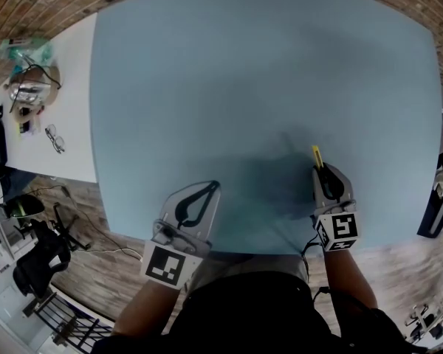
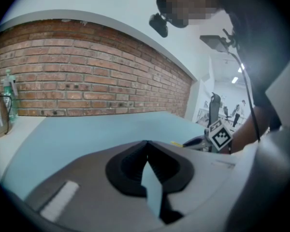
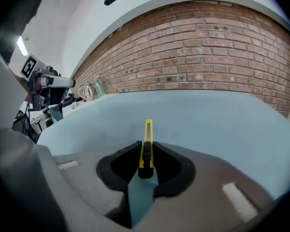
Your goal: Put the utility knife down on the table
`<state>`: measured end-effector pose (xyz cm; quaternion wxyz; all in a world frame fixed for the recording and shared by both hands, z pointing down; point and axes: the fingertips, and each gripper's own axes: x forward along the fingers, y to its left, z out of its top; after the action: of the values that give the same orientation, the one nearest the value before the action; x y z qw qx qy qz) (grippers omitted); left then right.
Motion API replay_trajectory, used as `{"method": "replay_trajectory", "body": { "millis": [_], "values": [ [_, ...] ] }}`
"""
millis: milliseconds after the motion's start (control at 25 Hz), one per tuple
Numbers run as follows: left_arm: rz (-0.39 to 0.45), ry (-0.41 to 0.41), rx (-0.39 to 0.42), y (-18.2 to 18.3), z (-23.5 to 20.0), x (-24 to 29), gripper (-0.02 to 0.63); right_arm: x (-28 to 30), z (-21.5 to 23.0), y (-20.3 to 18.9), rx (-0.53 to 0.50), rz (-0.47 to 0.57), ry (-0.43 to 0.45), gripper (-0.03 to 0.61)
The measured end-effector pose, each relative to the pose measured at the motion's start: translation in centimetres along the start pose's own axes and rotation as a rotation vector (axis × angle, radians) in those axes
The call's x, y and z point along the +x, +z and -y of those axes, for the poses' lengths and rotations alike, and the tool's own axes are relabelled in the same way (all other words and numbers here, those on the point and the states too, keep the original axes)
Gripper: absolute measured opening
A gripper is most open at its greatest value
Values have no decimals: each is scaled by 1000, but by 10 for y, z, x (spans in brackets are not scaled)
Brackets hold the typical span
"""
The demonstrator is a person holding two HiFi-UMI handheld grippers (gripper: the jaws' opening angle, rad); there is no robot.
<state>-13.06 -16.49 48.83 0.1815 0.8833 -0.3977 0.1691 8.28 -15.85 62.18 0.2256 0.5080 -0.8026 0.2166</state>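
- The right gripper [image 3: 146, 146] had its jaws shut narrow on the knife [image 3: 148, 129], clamping the black end of the handle. The yellow body stuck out past the tips, pointing away from the person.
- In the head view the knife [image 1: 317, 155] poked forward from the right gripper [image 1: 321, 172], over the table [image 1: 266, 87] near its near edge, toward the right corner. I couldn't tell whether it touched the top. A shadow beside the gripper suggested it hung above the surface.
- The left gripper [image 2: 146, 143] had its jaws closed tip to tip with nothing between them, only table showing through the gap behind the tips.
- That left gripper [image 1: 214, 185] sat at the near edge toward the left, well apart from the knife and taking no part.
- The table was bare all round the knife. A white side table [image 1: 74, 109] with clutter stood beyond the left edge, and a brick wall [image 3: 208, 47] lay past the far edge.
- Judged stage: the knife was gripped and not yet set down.
- Risks from here, as I judged them:
  - Opening the jaws while the knife hung high would let it drop, bounce and slide.
  - It was close to the near edge, so a skid toward the person could carry it off the table.
  - With the grip on one end only, the long front could tip down and strike first.
  - If the blade was out, which no view showed, that strike could gouge the top.
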Motion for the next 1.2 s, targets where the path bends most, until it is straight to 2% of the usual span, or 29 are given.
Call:
{"method": "replay_trajectory", "body": {
  "millis": [920, 1200],
  "values": [
    [33, 33, -11, 8, -6, -16, 3, 9, 9, -1, -2, -50, -6, 77],
    [41, 43, -6, 5, -6, -27, 3, 9, 13, -2, -3, -68, -19, 101]
  ]
}}
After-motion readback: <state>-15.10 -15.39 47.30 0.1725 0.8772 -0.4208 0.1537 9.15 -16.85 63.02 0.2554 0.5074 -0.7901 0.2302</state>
